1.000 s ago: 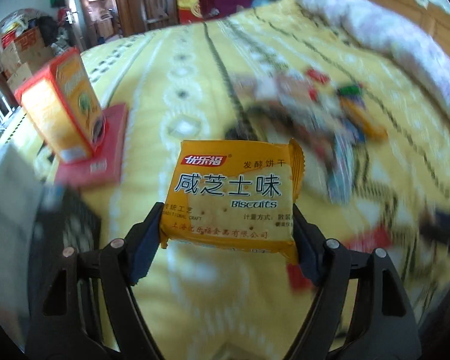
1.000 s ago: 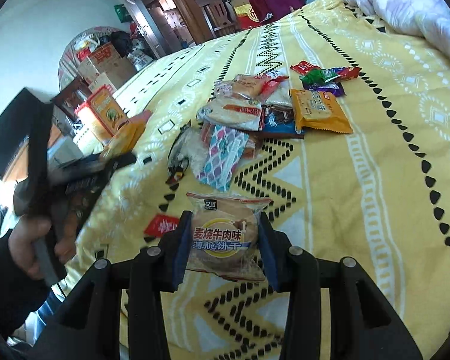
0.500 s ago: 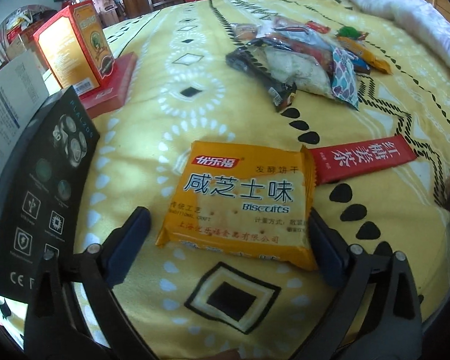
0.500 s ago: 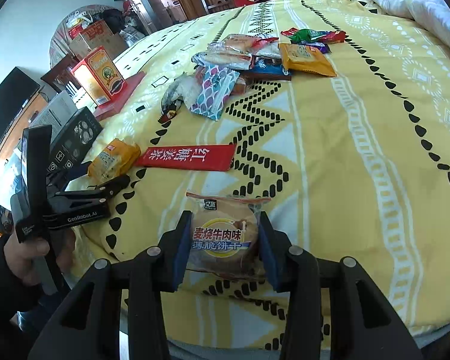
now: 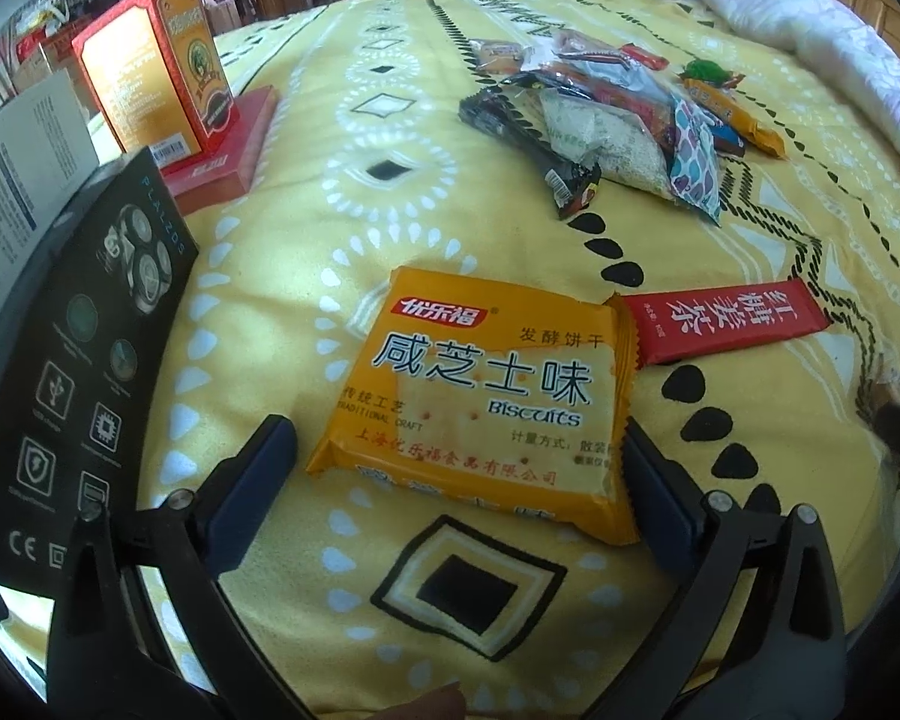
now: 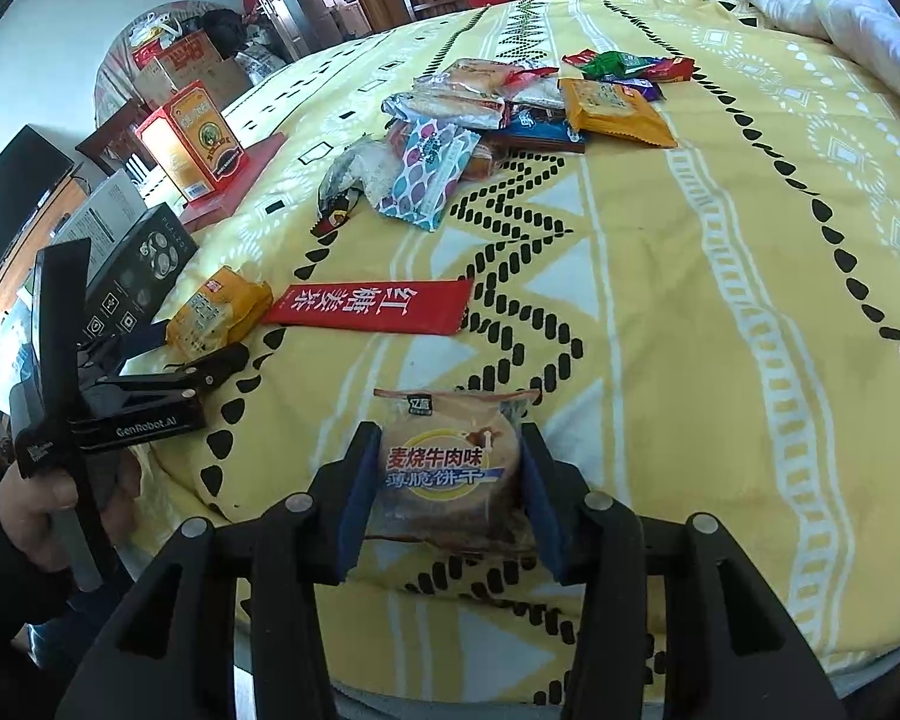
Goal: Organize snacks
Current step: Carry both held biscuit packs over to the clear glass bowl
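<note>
Biscuit pack [image 5: 480,414]: we see orange wrapper, flat on bedspread [image 5: 390,192].
Left gripper [image 5: 459,474]: jaws opening, pack released.
Right gripper [image 6: 444,498]: opening, pads on round cracker pack [image 6: 450,468], its lower edge hidden.

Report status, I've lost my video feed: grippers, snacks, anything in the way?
Left gripper opening, orange biscuit pack lying loose between the jaws. Right gripper opening around round cracker pack. Red sachet beside the biscuits, not blocking.

— Where does the biscuit packet [image 5: 480,414] lie?

— Flat on the bedspread [image 5: 342,192], near its front edge, with the long sachet [image 5: 723,321] just beside it on the right, ends touching.

— And behind them?

— The snack pile [image 5: 606,114], well apart, farther up the bed. To the left an upright carton [image 5: 156,66] stands on a flat box [image 5: 234,156]; a shaver box [image 5: 84,360] leans nearer, at the left edge.

— And the beef biscuit pack [image 6: 450,468]?

— On the bedspread, right of the sachet.
</note>
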A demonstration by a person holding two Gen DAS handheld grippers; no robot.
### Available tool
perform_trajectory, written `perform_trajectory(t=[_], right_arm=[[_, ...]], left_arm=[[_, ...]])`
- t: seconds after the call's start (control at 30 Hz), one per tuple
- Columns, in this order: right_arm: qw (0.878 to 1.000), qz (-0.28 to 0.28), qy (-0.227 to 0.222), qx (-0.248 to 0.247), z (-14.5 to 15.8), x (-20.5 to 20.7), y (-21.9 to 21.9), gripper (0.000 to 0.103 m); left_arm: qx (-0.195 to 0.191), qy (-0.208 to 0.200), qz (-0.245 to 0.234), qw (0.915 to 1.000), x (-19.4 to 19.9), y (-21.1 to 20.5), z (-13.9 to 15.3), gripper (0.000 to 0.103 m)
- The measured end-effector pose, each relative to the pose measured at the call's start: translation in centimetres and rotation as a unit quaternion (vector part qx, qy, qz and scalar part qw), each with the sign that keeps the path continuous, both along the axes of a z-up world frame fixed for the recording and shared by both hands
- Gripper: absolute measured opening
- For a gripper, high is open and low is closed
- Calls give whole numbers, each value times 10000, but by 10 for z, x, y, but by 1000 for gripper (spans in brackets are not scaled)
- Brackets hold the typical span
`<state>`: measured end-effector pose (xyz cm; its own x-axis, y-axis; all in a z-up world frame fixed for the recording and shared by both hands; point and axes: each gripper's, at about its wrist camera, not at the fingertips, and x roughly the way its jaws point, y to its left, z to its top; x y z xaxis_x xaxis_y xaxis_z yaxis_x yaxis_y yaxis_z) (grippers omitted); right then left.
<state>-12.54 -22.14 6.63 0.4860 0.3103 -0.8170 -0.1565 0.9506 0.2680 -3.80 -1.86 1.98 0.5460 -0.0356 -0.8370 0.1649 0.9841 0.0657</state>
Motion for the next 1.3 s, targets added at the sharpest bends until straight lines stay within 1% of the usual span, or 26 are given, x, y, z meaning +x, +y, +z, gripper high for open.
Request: perform_trajectory(t=[0.1,0.17,0.27,0.33,0.43,0.67,0.77,0.93,1.0,1.13,1.3], right_arm=[[10000,-1,-17,-20,0,0,0,50],[10000,-23,-41,-25,1,-1,0,50],[9999,-55,-78,-46,3,-2,0,50],[9999,-55,-43,-104,1,-2,0,50],[9997,-70,-7,-234,0,-1,2,50],[9988,-73,5,-480,0,-1,7,47],[9988,-71,3,-493,0,-1,7,46],[9986,-62,-10,-520,0,-1,8,46],[9986,-68,-25,-523,1,-1,8,45],[9983,-104,-152,-558,7,-5,6,45],[9964,-71,-364,-762,26,-5,6,45]], left_arm=[[-29,78,-10,10000,0,-1,3,103],[-44,49,-39,10000,-1,-3,7,103],[124,-169,-174,9996,-4,-11,14,103],[251,-233,-305,9989,-3,-17,14,103],[387,-191,-339,9985,5,-20,9,103],[321,-59,-250,9992,16,-18,2,102],[177,-4,-268,9995,16,-18,0,94],[219,-48,-313,9993,12,-22,1,87],[227,-38,-321,9992,11,-22,3,83],[309,-130,-417,9986,8,-25,9,81],[243,-342,-345,9985,3,-24,26,80]])
